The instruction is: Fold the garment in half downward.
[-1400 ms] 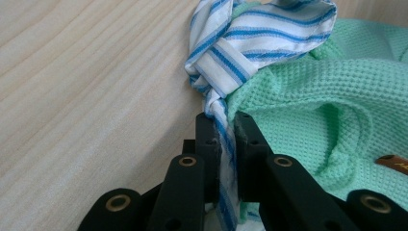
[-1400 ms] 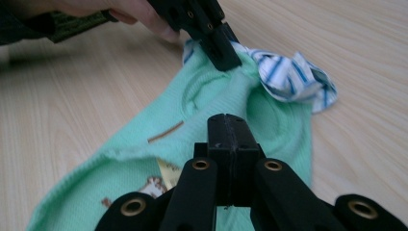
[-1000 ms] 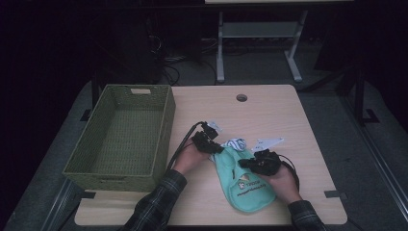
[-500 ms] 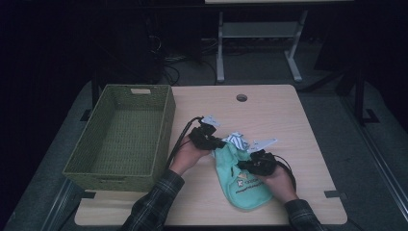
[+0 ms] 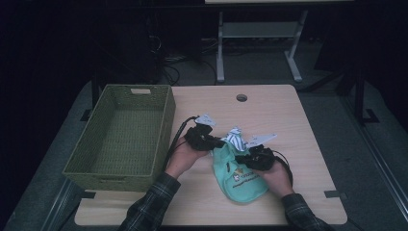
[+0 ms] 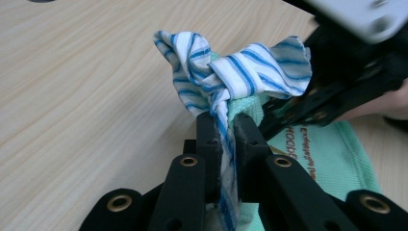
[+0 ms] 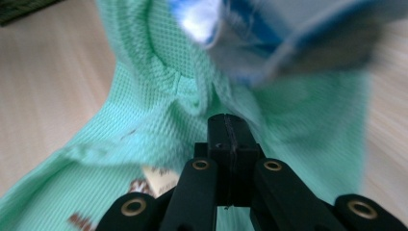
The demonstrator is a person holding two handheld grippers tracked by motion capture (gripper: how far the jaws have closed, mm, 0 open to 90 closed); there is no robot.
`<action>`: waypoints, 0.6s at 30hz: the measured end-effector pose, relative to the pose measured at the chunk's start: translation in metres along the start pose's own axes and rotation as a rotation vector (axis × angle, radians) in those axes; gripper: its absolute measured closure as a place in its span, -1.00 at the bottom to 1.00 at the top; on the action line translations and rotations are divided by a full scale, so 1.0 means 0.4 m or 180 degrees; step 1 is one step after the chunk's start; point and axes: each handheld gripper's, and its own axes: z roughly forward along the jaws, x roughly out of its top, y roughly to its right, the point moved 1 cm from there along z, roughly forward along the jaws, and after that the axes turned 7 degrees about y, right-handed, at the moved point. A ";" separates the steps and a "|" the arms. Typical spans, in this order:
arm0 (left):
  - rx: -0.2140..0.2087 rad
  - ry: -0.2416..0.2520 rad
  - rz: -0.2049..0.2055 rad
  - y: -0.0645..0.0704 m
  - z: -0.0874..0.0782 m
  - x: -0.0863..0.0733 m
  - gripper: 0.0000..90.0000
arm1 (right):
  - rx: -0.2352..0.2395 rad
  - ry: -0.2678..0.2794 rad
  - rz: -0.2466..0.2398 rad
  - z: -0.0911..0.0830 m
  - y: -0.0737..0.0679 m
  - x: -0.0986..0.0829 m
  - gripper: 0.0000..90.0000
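While left tongs (image 6: 224, 139) pinch striped cloth (image 6: 231, 72), right tongs (image 7: 229, 134) pressed together, basket (image 5: 120, 134) nearby.

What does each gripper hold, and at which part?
Left gripper clamps the striped cloth just below its knot. Right gripper is shut; any grip on the green cloth cannot be told.

Mint-green bag (image 5: 240, 179) — brown print, white cloth (image 6: 226, 77) — blue stripes, olive basket (image 5: 120, 134), pale wood table (image 5: 288, 120)
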 end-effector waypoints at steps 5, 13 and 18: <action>0.0104 -0.0036 0.0043 -0.009 -0.007 -0.001 0.84 | -0.0070 0.0023 0.0022 -0.068 -0.006 -0.023 0.99; 0.0271 -0.0030 0.0074 -0.027 -0.019 -0.004 0.84 | -0.0115 -0.0060 0.0110 -0.147 -0.021 -0.089 0.99; 0.0300 -0.0008 0.0082 -0.030 -0.028 -0.004 0.84 | -0.0119 -0.0168 0.0142 -0.156 -0.021 -0.119 0.99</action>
